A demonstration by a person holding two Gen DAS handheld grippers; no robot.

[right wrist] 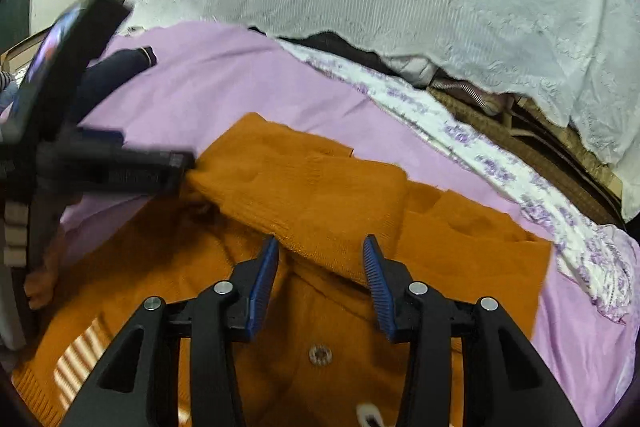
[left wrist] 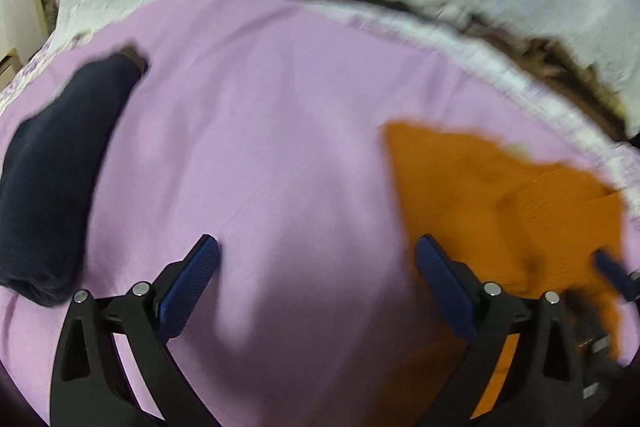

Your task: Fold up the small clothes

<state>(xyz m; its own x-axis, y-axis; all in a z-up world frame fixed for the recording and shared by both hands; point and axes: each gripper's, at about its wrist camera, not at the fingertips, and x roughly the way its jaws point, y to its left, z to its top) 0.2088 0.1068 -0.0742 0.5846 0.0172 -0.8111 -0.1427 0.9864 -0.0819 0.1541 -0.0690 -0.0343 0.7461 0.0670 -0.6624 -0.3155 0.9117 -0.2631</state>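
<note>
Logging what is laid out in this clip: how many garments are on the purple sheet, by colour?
Orange: 1, the cardigan
Navy: 1, the garment lying at the left
Total: 2

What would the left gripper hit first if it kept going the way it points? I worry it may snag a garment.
Most likely the bare purple sheet: the open left gripper points between the dark garment and the orange sweater, though blur leaves depth uncertain.
</note>
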